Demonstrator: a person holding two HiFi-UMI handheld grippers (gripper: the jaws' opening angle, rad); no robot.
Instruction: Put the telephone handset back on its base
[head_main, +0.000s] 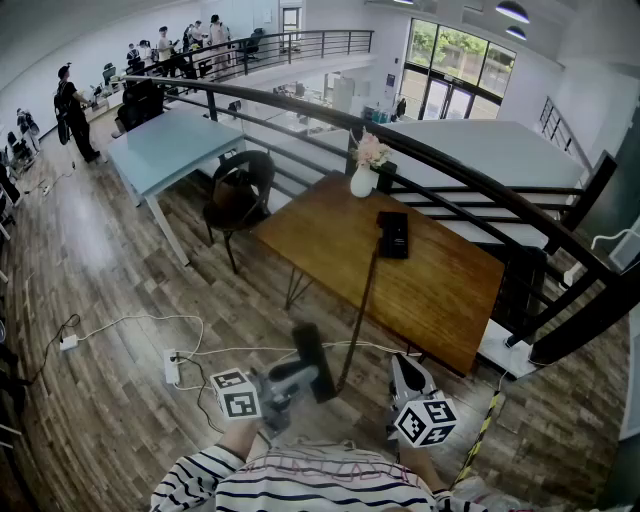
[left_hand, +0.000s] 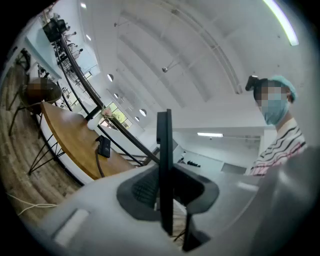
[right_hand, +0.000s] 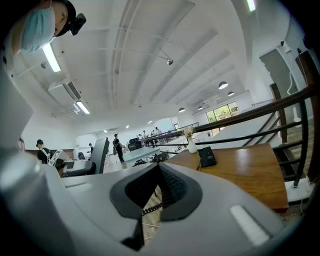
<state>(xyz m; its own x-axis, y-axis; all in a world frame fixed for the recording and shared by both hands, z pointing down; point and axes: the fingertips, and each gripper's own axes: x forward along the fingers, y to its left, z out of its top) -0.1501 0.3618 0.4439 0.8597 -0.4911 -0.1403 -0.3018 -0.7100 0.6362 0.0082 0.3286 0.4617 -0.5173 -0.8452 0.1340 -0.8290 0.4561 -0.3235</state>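
Down at the left, the left gripper (head_main: 303, 377) had its jaws clamped on the black telephone handset (head_main: 309, 346), which was held edge-up in the air over the wooden floor (head_main: 120, 330), well short of the table (head_main: 440, 290). A dark cord (head_main: 358, 320) ran from it up to the black base (head_main: 393, 235), which sat on the table near a white vase (head_main: 363, 180) of flowers. Over on the right, the right gripper (head_main: 403, 370) hung just beside the table's near edge, jaws together with nothing between them.
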